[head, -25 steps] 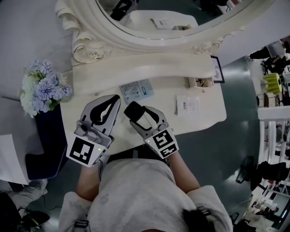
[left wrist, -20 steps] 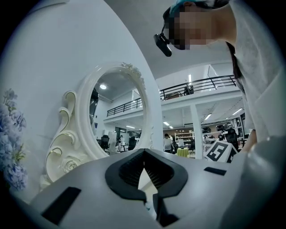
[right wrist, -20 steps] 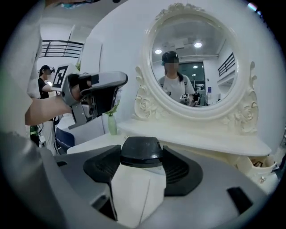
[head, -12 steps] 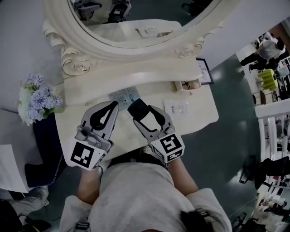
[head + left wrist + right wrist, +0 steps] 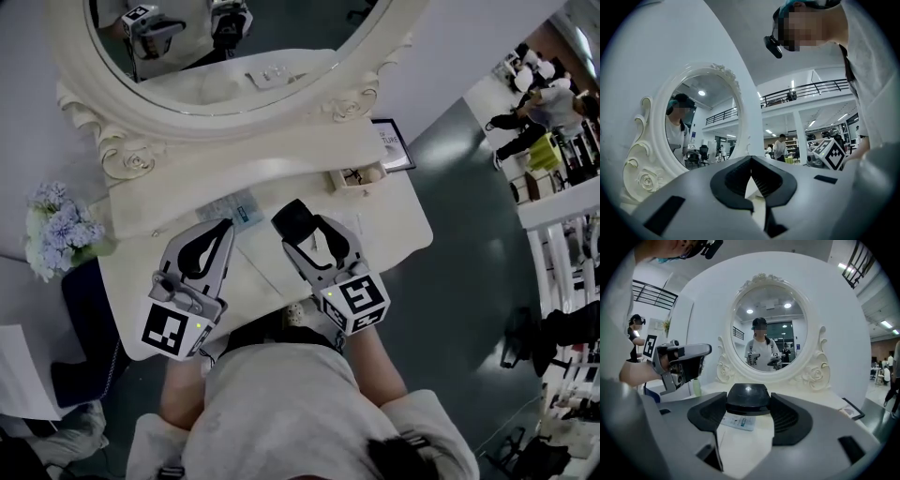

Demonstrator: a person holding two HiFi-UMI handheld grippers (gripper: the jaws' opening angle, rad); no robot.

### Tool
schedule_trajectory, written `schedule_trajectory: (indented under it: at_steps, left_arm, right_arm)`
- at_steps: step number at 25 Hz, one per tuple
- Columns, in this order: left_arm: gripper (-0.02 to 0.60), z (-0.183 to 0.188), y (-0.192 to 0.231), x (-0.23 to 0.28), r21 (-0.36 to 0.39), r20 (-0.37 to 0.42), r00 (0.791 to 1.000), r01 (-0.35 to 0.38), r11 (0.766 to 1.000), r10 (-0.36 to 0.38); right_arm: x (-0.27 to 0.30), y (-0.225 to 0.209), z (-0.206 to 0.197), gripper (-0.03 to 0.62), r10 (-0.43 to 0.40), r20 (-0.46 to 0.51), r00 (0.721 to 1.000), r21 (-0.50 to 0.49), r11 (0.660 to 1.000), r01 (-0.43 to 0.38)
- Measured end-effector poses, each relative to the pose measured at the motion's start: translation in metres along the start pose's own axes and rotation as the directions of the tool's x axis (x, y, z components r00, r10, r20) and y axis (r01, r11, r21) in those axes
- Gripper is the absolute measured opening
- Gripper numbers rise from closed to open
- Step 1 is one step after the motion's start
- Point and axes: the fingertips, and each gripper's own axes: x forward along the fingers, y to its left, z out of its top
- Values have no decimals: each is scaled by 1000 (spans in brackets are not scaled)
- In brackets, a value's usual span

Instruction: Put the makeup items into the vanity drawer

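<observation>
A bunch of pale blue flowers (image 5: 56, 230) sits off the vanity's (image 5: 394, 214) left edge. The left gripper (image 5: 223, 228) hangs over the front left of the counter, its jaws pressed together with nothing between them. A light blue packet (image 5: 232, 207) lies flat just beyond its tip, near the back ledge. The right gripper (image 5: 306, 234) hovers over the counter's middle, jaws clamped on a black compact (image 5: 747, 398). At the ledge's right end a small drawer (image 5: 361, 175) stands pulled out.
</observation>
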Motion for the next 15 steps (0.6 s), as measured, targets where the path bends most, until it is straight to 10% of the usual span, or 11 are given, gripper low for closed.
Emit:
schedule_trajectory:
  at_steps: [15]
  left_arm:
    - [14,7,-29,37,13,27,1000,12,1000,-12]
  right_arm:
    - [-35,-103,-7,301,-153,-15,988,65,986,154]
